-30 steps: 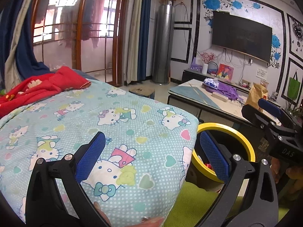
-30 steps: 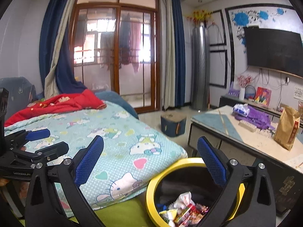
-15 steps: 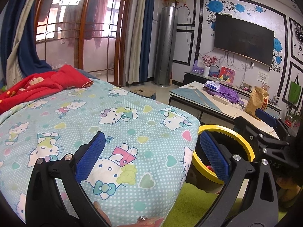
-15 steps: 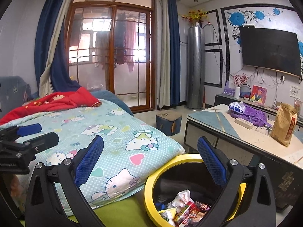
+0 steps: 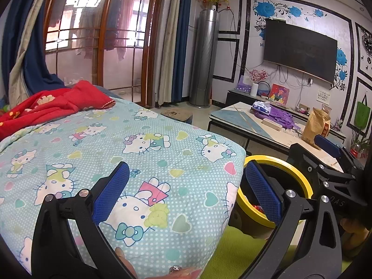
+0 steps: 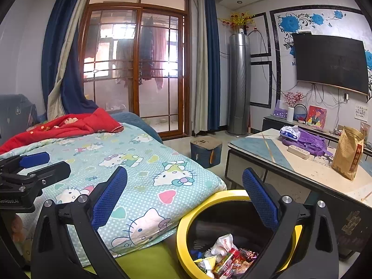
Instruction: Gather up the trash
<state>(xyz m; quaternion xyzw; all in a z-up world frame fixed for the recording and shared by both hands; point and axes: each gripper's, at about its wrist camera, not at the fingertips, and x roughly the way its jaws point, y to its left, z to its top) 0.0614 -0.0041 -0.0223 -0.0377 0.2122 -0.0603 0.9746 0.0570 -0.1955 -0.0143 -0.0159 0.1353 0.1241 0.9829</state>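
Observation:
A yellow-rimmed black trash bin [image 6: 186, 227] stands on the floor by the bed corner. Crumpled wrappers and snack packets [image 6: 225, 255] lie inside it. The bin also shows in the left wrist view [image 5: 300, 176]. My right gripper [image 6: 184, 195] is open and empty, held above the bin's near rim. My left gripper [image 5: 187, 188] is open and empty, held over the Hello Kitty bedspread [image 5: 116, 144]. The right gripper shows at the right of the left wrist view [image 5: 330, 160]; the left gripper shows at the left of the right wrist view [image 6: 30, 169].
A red blanket [image 6: 69, 123] lies at the bed's far end. A low table [image 6: 309, 172] to the right holds a brown paper bag [image 6: 348, 153], a purple bag [image 6: 309, 141] and a tissue pack [image 6: 289, 131]. A dark box [image 6: 205, 150] stands on the floor. Green mat [image 6: 144, 262] below.
Both grippers stay open and empty. The views have shifted a little, with both grippers drifting slightly back and up from the bin.

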